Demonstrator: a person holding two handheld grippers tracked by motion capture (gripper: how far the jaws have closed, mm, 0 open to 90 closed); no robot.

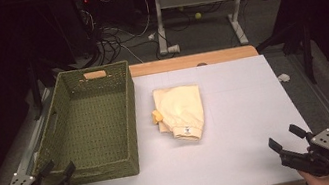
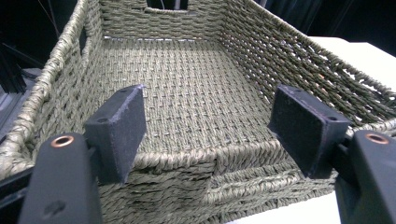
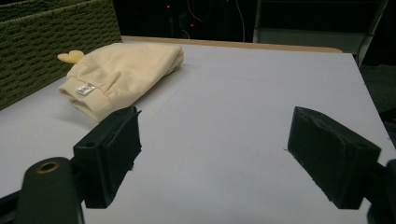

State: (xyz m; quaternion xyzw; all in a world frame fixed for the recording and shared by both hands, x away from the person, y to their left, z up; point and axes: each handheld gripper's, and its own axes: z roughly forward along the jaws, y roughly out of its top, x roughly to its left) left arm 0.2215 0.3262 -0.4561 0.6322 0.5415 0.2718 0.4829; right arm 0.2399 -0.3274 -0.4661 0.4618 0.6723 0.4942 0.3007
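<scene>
Both of your grippers sit at the near edge of the table, wide open and empty.

Your left gripper [image 1: 57, 172] hangs at the near end wall of the green woven basket [image 1: 126, 124], jaws spread apart with nothing between them; your right gripper [image 1: 286, 137] rests near the table's [image 1: 251, 108] near right corner, jaws just as wide; farther in, mid-table, the folded cream garment [image 1: 182, 111] lies flat just beside the basket's right wall, well apart from both grippers.
</scene>
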